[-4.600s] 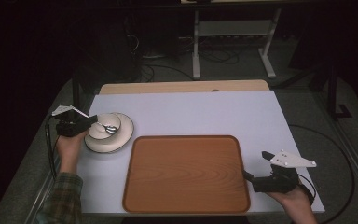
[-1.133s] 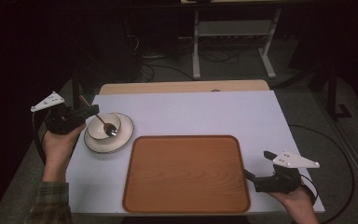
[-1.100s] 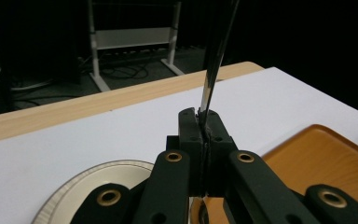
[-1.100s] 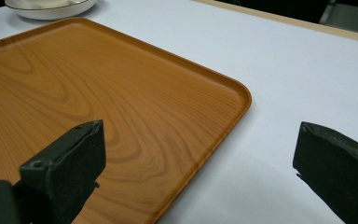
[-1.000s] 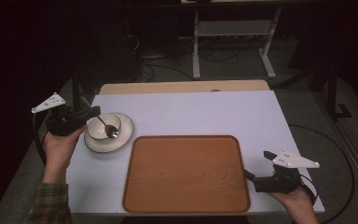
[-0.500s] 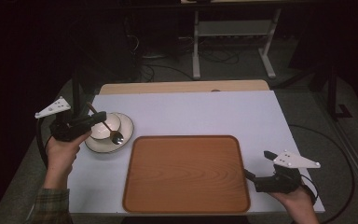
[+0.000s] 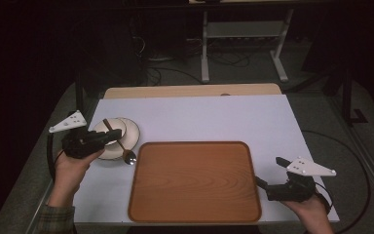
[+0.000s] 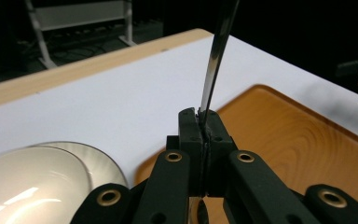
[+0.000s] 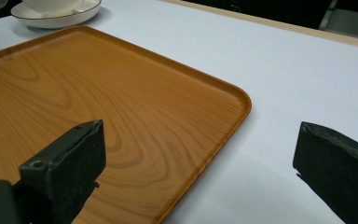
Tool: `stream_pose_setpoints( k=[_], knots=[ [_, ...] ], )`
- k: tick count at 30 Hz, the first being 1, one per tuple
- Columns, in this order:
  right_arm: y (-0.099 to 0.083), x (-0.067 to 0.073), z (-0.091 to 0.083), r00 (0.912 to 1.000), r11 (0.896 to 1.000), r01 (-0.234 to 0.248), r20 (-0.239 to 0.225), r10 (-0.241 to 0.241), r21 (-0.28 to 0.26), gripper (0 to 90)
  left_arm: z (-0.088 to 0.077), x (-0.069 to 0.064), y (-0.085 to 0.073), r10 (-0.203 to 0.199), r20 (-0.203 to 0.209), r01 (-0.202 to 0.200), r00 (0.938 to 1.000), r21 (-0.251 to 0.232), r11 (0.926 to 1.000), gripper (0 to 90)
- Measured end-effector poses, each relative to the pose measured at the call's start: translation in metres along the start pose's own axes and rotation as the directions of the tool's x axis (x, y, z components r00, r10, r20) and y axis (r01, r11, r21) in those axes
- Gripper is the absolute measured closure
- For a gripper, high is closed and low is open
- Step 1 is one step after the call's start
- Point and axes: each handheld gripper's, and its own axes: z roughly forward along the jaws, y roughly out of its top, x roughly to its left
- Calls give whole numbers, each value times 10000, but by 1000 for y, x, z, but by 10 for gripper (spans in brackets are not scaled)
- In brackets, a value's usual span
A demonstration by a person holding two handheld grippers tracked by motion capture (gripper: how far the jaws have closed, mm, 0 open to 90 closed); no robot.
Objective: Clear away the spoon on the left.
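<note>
the table (image 7: 209,114), covered in a pale sheet, carries everything close to the person's edge, so both hands can work without stretching. the wooden tray (image 7: 195,181) lies flat in the middle of the near side, bare, which reads as a landing place kept ready between the two hands. to its left, just beside its far left corner, sits the plate (image 7: 131,131) with a shallow bowl (image 7: 102,131) on it; in the left gripper view the bowl (image 8: 28,182) looks pale and glossy.

the left gripper (image 7: 108,138) hangs over the near right part of that plate, its jaws pressed together on the handle of the spoon (image 7: 123,148). the pinch sits partway along the handle, so the bowl of the spoon hangs low, at the plate's rim towards the tray corner, while the handle's end rises the other way; in the left gripper view the handle (image 8: 214,60) stands up out of the closed jaws as a thin bright strip. gripping a flat handle edge-on like that probably keeps it from twisting while it is carried, and the spoon looks headed for the tray.

the right gripper (image 7: 261,184) rests at the tray's near right corner with its jaws spread wide and nothing between them, as the right gripper view shows over the tray rim (image 9: 242,100); it seems parked there, ready to steady the tray or take something.
</note>
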Motion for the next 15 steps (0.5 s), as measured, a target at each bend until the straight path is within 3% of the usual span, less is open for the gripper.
stream_pose_setpoints(
  k=[15],
  knots=[
    [0,1,0,10000,10000,58,-8,-58,31,18,19,-21,-25,192,603,-261,9980,1157,9929,882]
  ],
)
